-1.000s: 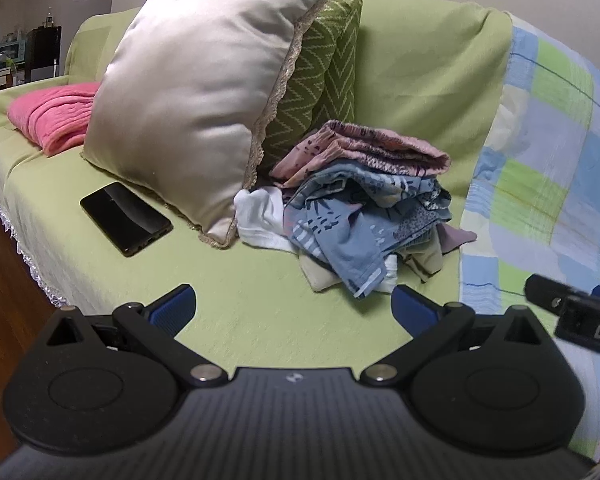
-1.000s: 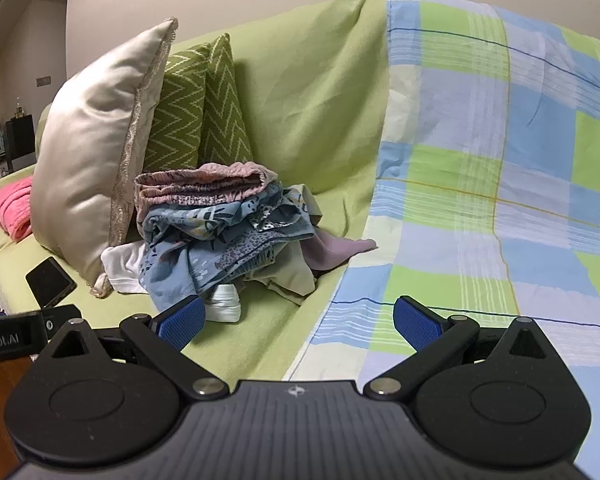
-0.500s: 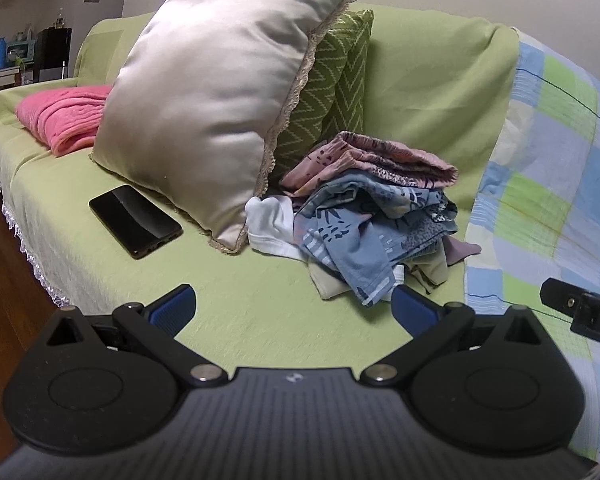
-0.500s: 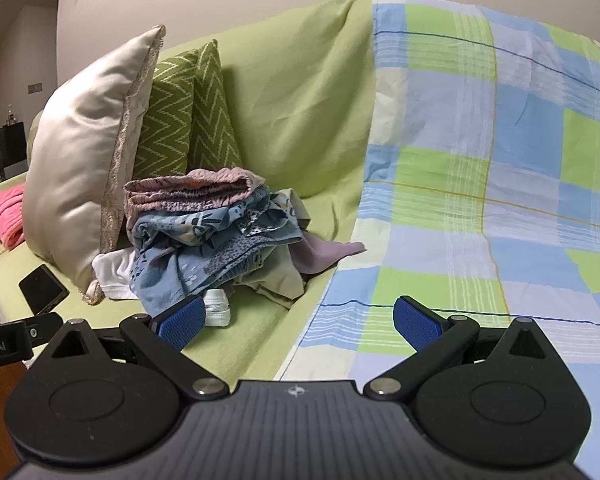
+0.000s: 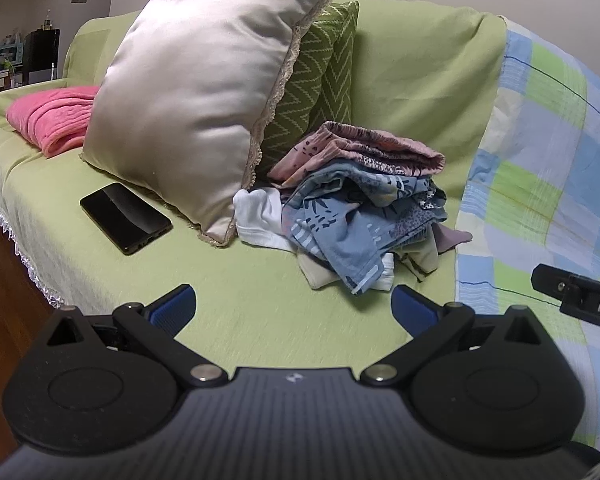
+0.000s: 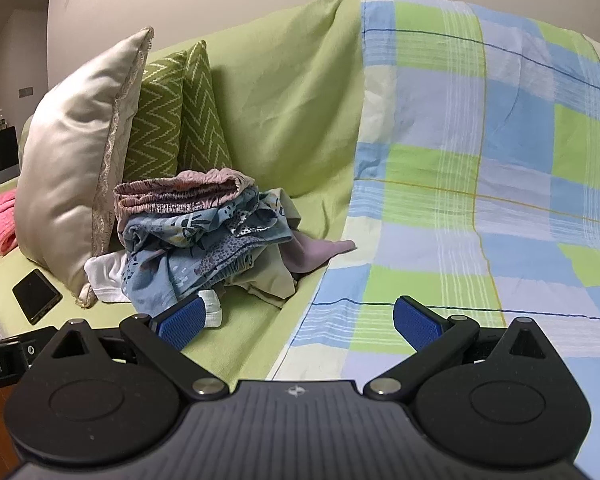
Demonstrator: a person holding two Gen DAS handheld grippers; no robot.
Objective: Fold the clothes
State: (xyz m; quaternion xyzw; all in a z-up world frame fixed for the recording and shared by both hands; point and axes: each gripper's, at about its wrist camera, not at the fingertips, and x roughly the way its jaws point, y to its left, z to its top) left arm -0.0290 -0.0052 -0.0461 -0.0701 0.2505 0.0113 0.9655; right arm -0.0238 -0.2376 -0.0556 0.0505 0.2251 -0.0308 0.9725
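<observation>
Clothes (image 5: pixel 360 204) sit in a messy pile on the green sofa (image 5: pixel 260 312), right beside the big shiny pillow (image 5: pixel 204 92) and touching the checked blanket's (image 6: pixel 480 184) edge. A pink piece lies on top, blue flowery ones under it, and something white pokes out at the bottom.

Both views have moved in a bit closer over the last second, so the pile looks bigger now. The left gripper (image 5: pixel 294 308) has its fingers spread wide and holds nothing. The right gripper (image 6: pixel 298 318) is the same, wide apart and empty, with one blue pad (image 6: pixel 180 322) near the white piece at the pile's front.

Nothing is folded yet. It looks like the person is just reaching in to pick the first piece. A black phone (image 5: pixel 126 218) lies near the pillow, well away from the pile
</observation>
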